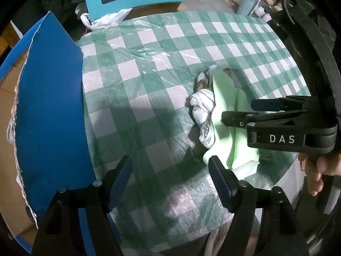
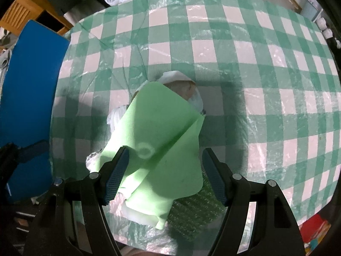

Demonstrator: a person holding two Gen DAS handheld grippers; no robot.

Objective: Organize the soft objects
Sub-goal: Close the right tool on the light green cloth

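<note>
The green cloth lies loosely folded on the checked table, draped over a crumpled white bundle (rags or a bag, I can't tell which). I have the right gripper just above the cloth, fingers spread on either side of it and pinching nothing. My left gripper hangs nearby over bare tablecloth, fingers also spread and empty. I judge this the approach before a grasp: next I'd lower the right gripper and close on a fold, taking cloth only, not the bundle beneath.
</note>
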